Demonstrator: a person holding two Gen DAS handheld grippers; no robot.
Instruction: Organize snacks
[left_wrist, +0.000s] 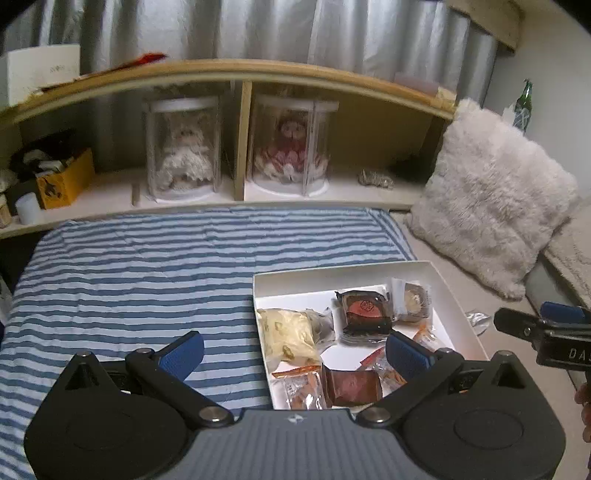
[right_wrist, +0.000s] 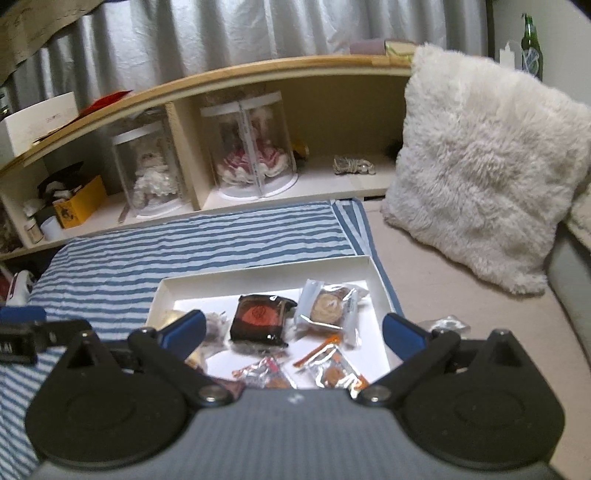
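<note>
Hiding the white box's (right_wrist: 266, 275) near edge, both grippers' jaws gape wide, holding nothing.

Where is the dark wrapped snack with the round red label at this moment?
The dark wrapped snack with the round red label lies inside the white cardboard box on the striped bedcover, near the box's middle, left of the clear-wrapped round pastry.
</note>
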